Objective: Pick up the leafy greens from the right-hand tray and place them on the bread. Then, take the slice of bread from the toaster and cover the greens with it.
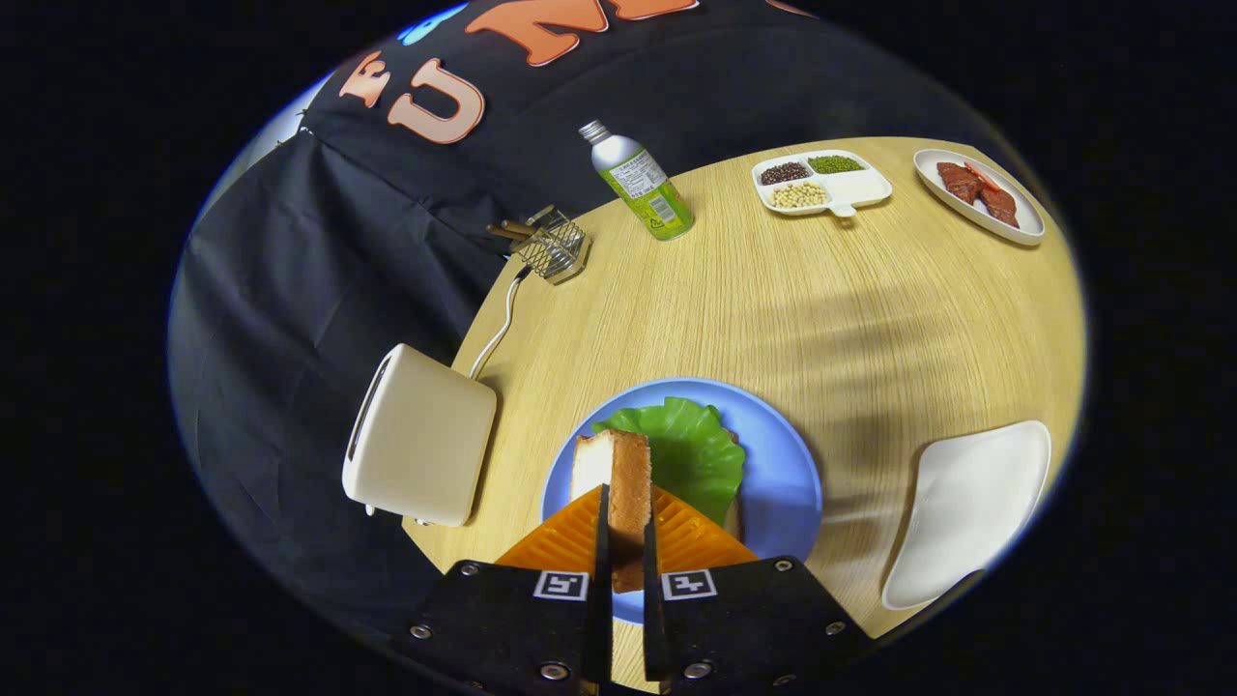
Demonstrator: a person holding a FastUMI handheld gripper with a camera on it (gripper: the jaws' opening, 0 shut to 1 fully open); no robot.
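My gripper (625,505) is shut on a slice of bread (621,480), held on edge between the two fingers above the blue plate (788,474). On that plate lies a green lettuce leaf (688,447), just ahead and right of the held slice. A bit of the lower bread (734,517) peeks out under the leaf's right side. The cream toaster (417,437) stands left of the plate, its slot facing away to the left; I cannot see into it.
An empty white tray (971,507) lies right of the plate. Farther off stand a green-labelled bottle (640,184), a wire holder with sticks (553,246), a divided dish of beans (821,182) and a white plate of red meat (981,193). The toaster's cord (498,324) runs toward the holder.
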